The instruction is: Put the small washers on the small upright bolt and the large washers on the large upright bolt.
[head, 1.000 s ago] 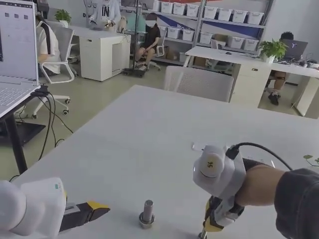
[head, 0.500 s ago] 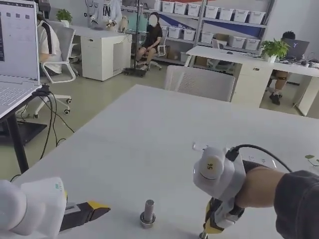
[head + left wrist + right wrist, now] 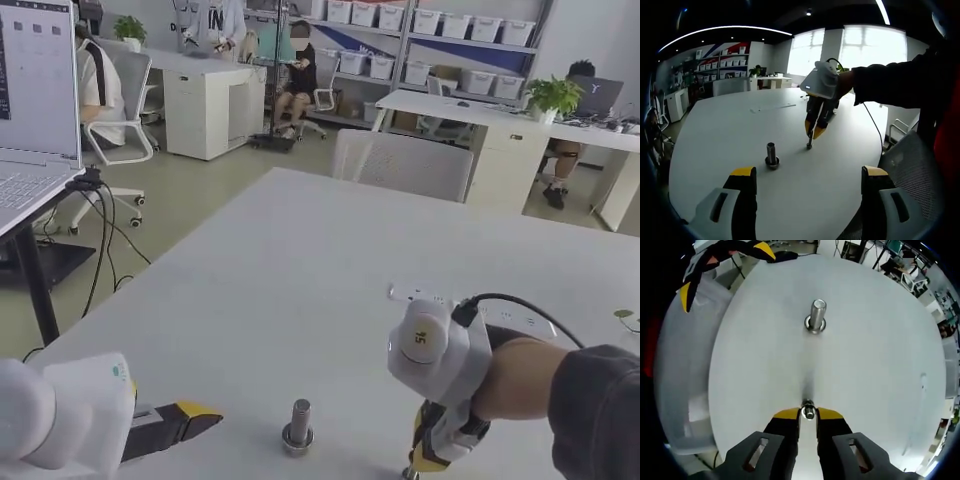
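Small upright bolt (image 3: 809,412) stands right between the tips of the right gripper (image 3: 809,416), whose jaws are closed almost fully and pinch its top; whether a washer sits there too cannot be told. Ahead of that gripper, well apart from the small upright bolt, the large upright bolt (image 3: 816,316) stands on the white table (image 3: 300,260) with a ring-like collar at its foot. The left gripper (image 3: 808,171) hangs with its jaws spread wide and nothing between them. The large bolt lies just ahead of its left jaw, and the right gripper is farther out. Beyond the table's far edge stands a mesh chair (image 3: 400,165). Off to the left gripper's side is a laptop (image 3: 35,100).
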A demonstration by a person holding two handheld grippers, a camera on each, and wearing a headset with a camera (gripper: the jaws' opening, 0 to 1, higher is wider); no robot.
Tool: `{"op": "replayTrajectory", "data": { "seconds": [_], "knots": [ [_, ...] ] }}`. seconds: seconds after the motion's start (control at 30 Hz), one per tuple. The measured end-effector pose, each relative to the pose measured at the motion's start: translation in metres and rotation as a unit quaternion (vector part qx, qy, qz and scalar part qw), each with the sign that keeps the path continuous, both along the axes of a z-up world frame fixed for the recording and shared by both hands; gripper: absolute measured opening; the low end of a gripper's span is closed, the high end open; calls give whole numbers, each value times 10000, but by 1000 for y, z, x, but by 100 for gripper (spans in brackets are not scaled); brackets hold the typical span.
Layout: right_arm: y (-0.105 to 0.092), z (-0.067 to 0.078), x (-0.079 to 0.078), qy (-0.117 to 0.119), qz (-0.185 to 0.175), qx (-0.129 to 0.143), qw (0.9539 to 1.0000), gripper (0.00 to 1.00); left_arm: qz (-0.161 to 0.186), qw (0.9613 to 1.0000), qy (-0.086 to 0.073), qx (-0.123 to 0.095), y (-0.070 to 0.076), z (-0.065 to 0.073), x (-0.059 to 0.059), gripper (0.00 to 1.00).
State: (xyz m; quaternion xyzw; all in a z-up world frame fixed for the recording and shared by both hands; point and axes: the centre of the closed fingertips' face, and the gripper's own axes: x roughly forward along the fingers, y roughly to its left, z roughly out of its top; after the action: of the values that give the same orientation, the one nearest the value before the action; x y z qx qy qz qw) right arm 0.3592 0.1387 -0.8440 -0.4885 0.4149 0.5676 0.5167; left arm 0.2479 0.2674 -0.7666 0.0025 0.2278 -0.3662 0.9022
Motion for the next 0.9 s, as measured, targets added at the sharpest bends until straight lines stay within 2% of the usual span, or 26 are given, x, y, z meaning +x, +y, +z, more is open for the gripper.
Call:
{"op": "replayTrajectory", "data": {
  "seconds": [0.9],
  "knots": [
    [-3, -5, -2, 61, -30, -33, 10000, 13, 5, 10000, 17, 2, -1, -1, 0, 86]
  ]
}}
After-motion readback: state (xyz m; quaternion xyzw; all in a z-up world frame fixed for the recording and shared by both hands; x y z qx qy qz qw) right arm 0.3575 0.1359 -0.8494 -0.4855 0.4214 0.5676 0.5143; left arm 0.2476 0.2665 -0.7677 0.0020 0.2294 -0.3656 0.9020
